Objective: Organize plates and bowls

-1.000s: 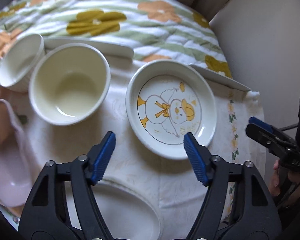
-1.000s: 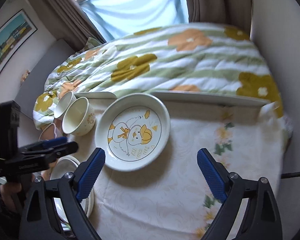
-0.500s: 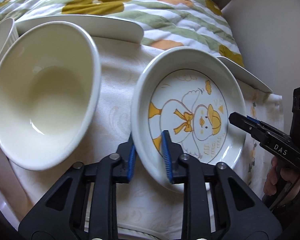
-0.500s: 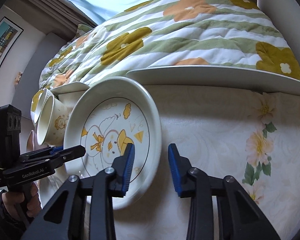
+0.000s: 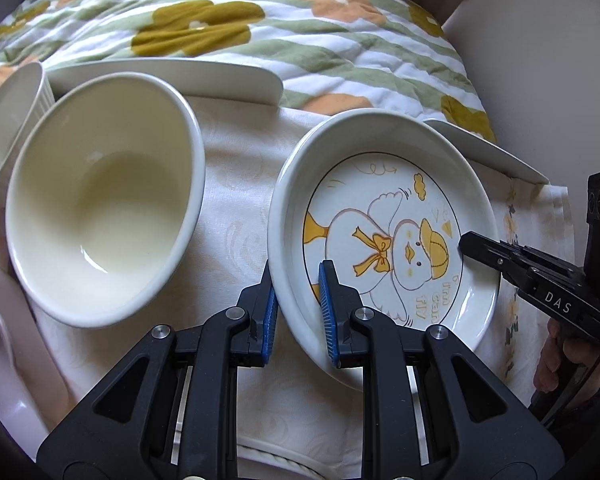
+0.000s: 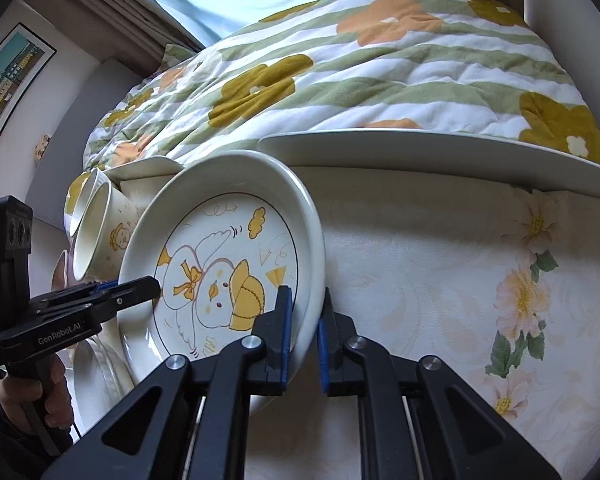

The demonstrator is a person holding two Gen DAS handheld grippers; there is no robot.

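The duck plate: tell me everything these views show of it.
The duck plate is a shallow, glossy white dish, ceramic by its look, with a raised rim. Its well shows a cartoon duck in a yellow cap and bow, a thin dark ring and some lettering. It looks empty and sits on the pale flowered tablecloth, beside the cream bowl. The left claw is shut on its rim on one side, the right claw on the opposite side, each with one pad inside and one outside.
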